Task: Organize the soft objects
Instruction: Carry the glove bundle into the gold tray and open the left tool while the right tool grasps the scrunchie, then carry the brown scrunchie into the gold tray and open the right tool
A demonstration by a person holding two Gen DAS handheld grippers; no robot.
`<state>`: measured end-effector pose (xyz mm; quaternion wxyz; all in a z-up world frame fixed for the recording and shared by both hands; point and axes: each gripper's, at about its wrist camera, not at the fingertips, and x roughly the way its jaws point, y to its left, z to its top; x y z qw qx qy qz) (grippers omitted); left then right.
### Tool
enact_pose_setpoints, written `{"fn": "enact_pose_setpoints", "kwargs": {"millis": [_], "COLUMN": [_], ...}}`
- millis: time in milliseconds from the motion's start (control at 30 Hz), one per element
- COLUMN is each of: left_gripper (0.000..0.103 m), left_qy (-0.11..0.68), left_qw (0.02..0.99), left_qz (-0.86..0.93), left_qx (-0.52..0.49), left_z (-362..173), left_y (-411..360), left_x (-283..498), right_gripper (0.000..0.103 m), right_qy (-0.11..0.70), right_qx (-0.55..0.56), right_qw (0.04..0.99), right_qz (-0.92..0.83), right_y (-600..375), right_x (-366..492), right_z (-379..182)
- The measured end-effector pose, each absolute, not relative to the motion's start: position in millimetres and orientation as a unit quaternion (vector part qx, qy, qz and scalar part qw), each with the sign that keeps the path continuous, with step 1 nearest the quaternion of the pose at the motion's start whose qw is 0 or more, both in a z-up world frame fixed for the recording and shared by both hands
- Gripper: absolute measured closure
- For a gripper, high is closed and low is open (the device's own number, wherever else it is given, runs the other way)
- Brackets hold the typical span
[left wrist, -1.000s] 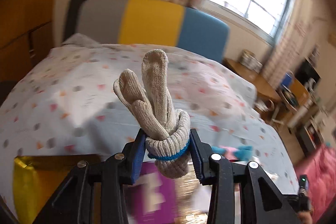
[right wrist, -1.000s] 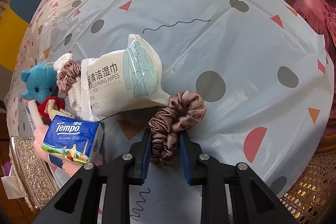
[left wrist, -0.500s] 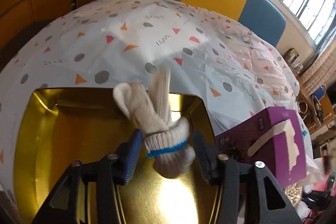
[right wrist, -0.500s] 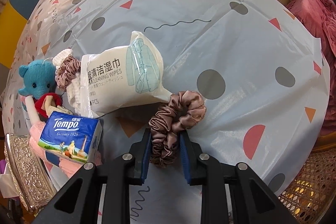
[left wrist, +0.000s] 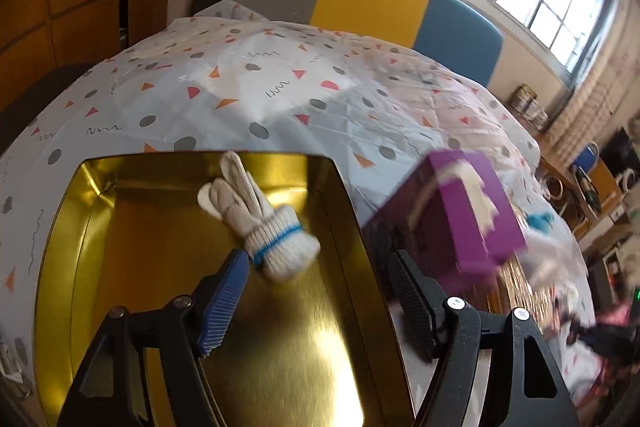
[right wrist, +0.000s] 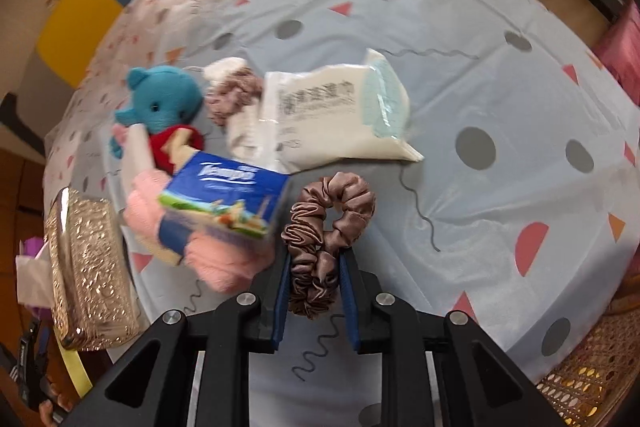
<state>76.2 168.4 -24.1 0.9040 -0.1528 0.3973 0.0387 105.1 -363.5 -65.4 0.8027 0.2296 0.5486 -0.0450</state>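
Right now the left gripper (left wrist: 316, 291) is letting go, its jaws opening clear of the rolled glove bundle (left wrist: 264, 227), which is lying in the gold tin (left wrist: 72, 227) toward its far edge. Meanwhile the right gripper (right wrist: 314, 291) is pinching the brown scrunchie (right wrist: 326, 227) above the bed (right wrist: 500, 87); carrying it across to the tin looks like the next move.

Motion blur is smearing the purple box (left wrist: 472, 211) beside the gold tin (left wrist: 80, 267), whose near end is running off the bottom edge. Beside the tissue pack (right wrist: 228, 199), the wipes pouch (right wrist: 328, 115) print is blurring past reading, and the pack is covering part of the pink plush (right wrist: 224, 259).
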Motion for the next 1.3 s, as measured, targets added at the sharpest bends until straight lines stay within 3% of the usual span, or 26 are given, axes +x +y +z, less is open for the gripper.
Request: {"fn": "enact_pose_setpoints", "kwargs": {"millis": [300, 500, 867, 1000, 1300], "left_gripper": [0.029, 0.029, 0.029, 0.029, 0.029], "left_qy": [0.406, 0.42, 0.404, 0.398, 0.389], "left_qw": [0.903, 0.896, 0.899, 0.899, 0.896], "left_qz": [0.032, 0.044, 0.08, 0.095, 0.12], "left_qx": [-0.134, -0.138, -0.147, -0.157, -0.175], "left_z": [-31.2, -36.6, -34.1, -32.8, -34.4], "left_y": [151.4, 153.0, 174.4, 186.2, 207.0], "left_x": [34.4, 20.4, -4.1, -14.3, -27.4], "right_gripper": [0.083, 0.083, 0.083, 0.083, 0.083], "right_qy": [0.507, 0.469, 0.386, 0.402, 0.476], "right_qx": [0.182, 0.135, 0.033, -0.038, -0.142], "right_qw": [0.842, 0.872, 0.882, 0.845, 0.778], "right_qz": [-0.016, 0.021, 0.269, 0.35, 0.384], "right_y": [-328.6, -278.8, -72.5, 5.7, 88.7], "right_x": [120.5, 148.2, 163.1, 133.1, 97.1], "right_z": [-36.7, 12.2, 108.5, 95.7, -1.7]}}
